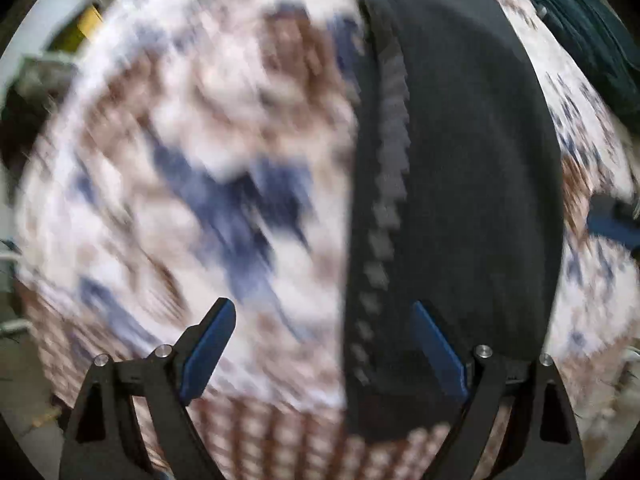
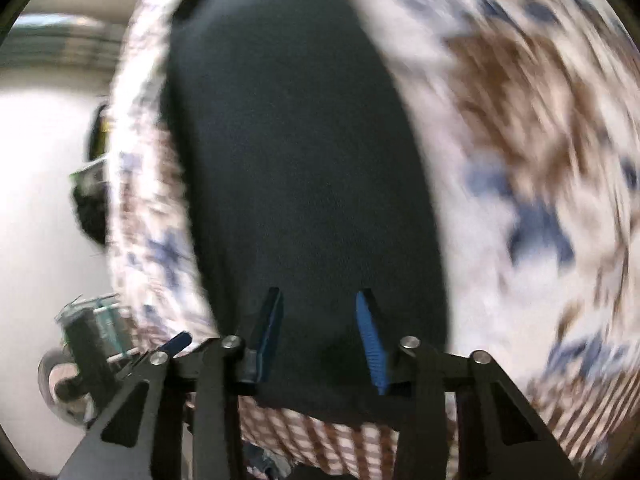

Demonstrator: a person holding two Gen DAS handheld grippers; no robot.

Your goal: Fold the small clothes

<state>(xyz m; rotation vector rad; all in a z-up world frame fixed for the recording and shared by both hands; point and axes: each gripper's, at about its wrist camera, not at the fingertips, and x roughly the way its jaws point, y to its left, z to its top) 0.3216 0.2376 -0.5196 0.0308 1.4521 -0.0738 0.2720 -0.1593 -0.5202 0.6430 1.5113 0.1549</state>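
Dark garment (image 1: 472, 168) lies flat on a patterned cloth (image 1: 160, 160), white with blue and brown print and a brown-checked border. Both views motion-blurred, fine detail unreadable.

Left wrist view, near to far:
- left gripper (image 1: 324, 344) jaws spread wide, nothing between the blue pads, no contact with fabric visible. Free and empty.
- Left pad (image 1: 208, 352) is over the patterned cloth, right pad (image 1: 438, 352) over the garment's near end. The garment's left edge runs between them.
- Near end of the garment sits at the checked border (image 1: 280, 432).
- A strip with a grey toothed or stepped pattern (image 1: 390, 168) runs lengthwise along the garment's left side. Can't tell if it's a zip, a trim or blur artefact.
- Garment continues up to the top of the frame, curved right edge against the patterned cloth.
- Far right edge: a blue-and-black part (image 1: 612, 220), looks like the other gripper, too blurred to confirm.
- Top right: a second dark teal textile (image 1: 580, 20) on the cloth, apart from the garment.

Right wrist view, near to far:
- right gripper (image 2: 318, 340) jaws about half apart, blue pads (image 2: 372, 344) both framed over the garment's near end. Pads don't visibly pinch any fabric, cloth looks flat between them, so jaws count as parted, not gripping.
- Checked border (image 2: 320, 436) just below the garment's near hem.
- Garment fills the centre up to the top edge, patterned cloth either side.
- Left background: pale floor (image 2: 36, 200), a wheeled object (image 2: 60, 380), blurred.
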